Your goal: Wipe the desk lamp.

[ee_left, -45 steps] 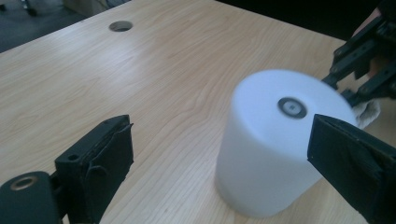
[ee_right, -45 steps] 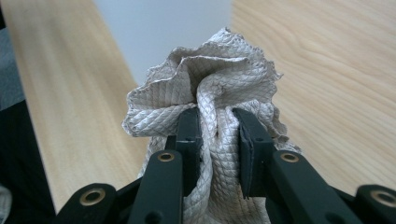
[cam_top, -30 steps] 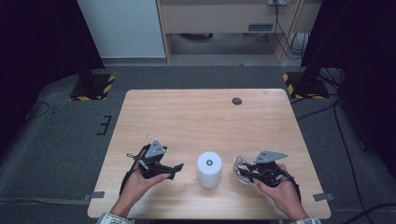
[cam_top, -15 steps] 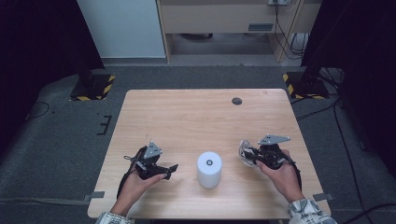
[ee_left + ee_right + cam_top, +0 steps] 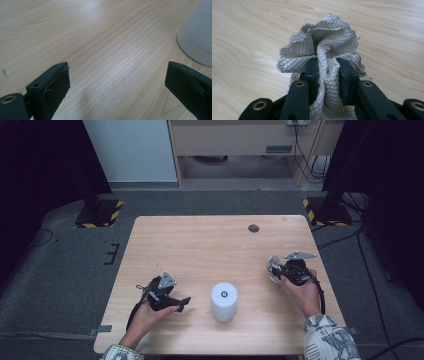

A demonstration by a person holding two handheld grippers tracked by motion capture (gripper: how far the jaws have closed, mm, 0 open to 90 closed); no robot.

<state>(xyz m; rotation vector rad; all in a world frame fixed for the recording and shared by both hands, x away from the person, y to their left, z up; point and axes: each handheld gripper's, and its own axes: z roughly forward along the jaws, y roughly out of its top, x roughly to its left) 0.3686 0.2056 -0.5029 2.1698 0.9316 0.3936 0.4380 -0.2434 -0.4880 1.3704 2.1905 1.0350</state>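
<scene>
Right gripper (image 5: pixel 278 270): jaws pinched on a wad (image 5: pixel 322 55) of quilted paper towel; in the right gripper view the two black jaws press the wad's waist from both sides, and its ruffled top fans out beyond the tips.
Wad, place: at the table's (image 5: pixel 200 245) right side, held at the jaw tips; whether it touches the wood or hangs just clear cannot be told from the high view.
Wad, axis: bunched lengthwise along the jaws — narrow neck between them, flared end pointing away from the hand, toward the table's left in the high view.
Roll (image 5: pixel 223 301): white paper-towel roll, upright on its end, core hole facing up; near the front edge, between the two hands.
Left gripper (image 5: pixel 183 304): jaws wide apart, nothing between them; low over bare wood, tips aimed toward the roll.
Roll from left gripper: just beside, off the tips toward the person's right; in the left gripper view its white base (image 5: pixel 197 37) sits beyond the far jaw, not between the jaws.
Nearer hand: the left gripper is close to the roll; the right is well apart from it.
Key relation: the roll's long axis is vertical — a grasp by the left gripper would likely need the jaws swung to straddle its side.
</scene>
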